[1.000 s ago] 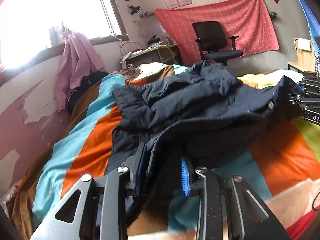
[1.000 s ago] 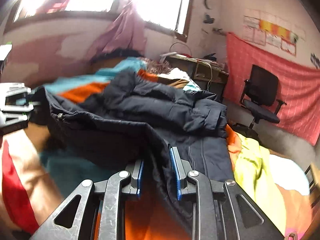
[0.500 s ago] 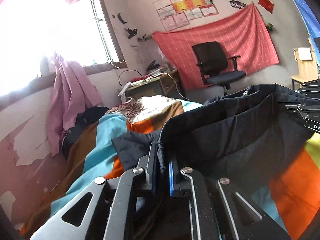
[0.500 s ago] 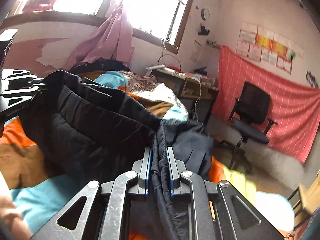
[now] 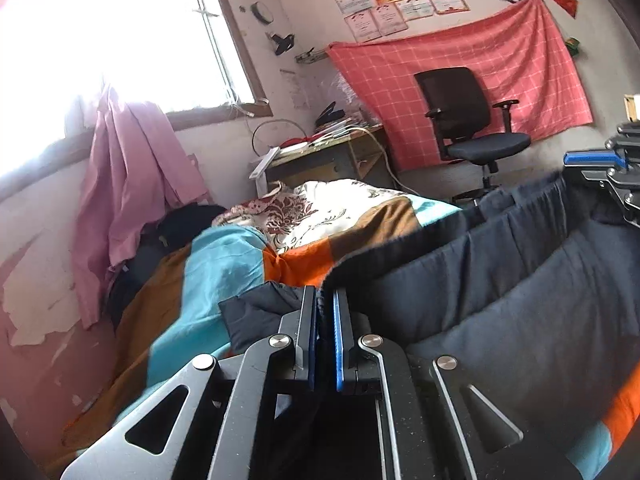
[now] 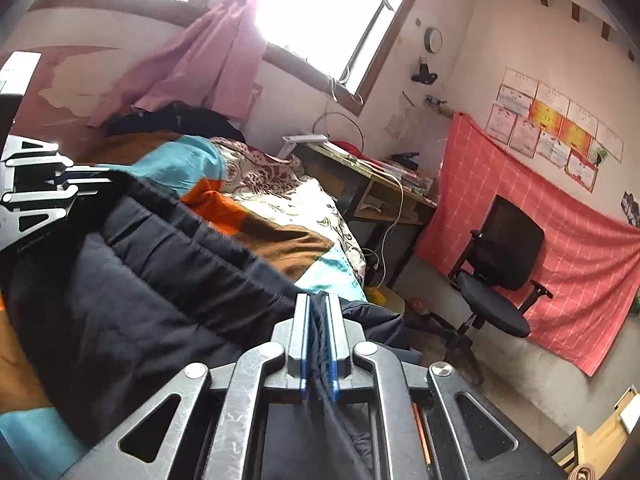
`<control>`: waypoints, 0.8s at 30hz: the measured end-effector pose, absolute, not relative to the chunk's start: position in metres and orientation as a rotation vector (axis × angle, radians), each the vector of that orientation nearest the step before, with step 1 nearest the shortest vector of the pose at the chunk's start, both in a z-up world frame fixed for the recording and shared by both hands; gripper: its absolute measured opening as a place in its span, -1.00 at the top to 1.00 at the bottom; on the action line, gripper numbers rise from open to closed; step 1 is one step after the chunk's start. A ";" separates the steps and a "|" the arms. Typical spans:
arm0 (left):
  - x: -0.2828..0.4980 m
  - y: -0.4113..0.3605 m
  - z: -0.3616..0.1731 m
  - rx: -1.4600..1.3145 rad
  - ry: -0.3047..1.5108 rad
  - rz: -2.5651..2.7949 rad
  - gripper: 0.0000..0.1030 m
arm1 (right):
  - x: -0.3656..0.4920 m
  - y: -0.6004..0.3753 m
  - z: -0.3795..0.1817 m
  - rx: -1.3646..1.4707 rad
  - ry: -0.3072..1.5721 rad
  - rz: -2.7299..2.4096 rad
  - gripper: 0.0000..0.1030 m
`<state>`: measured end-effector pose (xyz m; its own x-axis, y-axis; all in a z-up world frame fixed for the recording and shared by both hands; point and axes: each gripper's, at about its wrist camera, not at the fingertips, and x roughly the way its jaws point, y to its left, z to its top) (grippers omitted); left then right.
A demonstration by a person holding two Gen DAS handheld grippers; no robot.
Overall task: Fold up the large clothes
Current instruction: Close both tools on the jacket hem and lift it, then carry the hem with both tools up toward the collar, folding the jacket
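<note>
A large dark navy padded jacket (image 5: 500, 280) hangs stretched between both grippers, lifted above the bed. My left gripper (image 5: 325, 300) is shut on one end of its hem. My right gripper (image 6: 318, 304) is shut on the other end, with a fold of jacket (image 6: 140, 280) cloth hanging down between its blue pads. Each gripper shows in the other's view: the right gripper (image 5: 608, 168) at the far right edge, the left gripper (image 6: 44, 188) at the far left edge. The jacket's lower part is hidden below the grippers.
The bed carries a striped blanket (image 5: 216, 272) in teal, orange and brown and a floral quilt (image 5: 320, 208). A pink garment (image 5: 128, 184) hangs by the window. A desk (image 5: 332, 152), a black office chair (image 5: 468, 120) and a red wall cloth (image 5: 480, 80) stand beyond the bed.
Both grippers closed on the jacket's edge and rose, lifting it off the bed. It now hangs taut between them, and more of the blanket behind it shows.
</note>
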<state>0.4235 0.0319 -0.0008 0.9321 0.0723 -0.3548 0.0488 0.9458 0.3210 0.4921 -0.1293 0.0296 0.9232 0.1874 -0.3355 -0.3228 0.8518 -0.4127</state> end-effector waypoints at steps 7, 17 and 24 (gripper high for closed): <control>0.451 0.035 -0.027 0.287 0.430 -0.002 0.95 | 0.530 -0.137 0.012 -0.418 0.368 0.334 0.92; 0.464 0.036 -0.034 0.317 0.432 -0.029 0.96 | 0.551 -0.164 -0.002 -0.512 0.580 0.492 -0.25; 0.458 0.036 -0.036 0.324 0.398 -0.040 0.96 | 0.586 -0.158 -0.007 -0.705 0.809 0.575 -0.26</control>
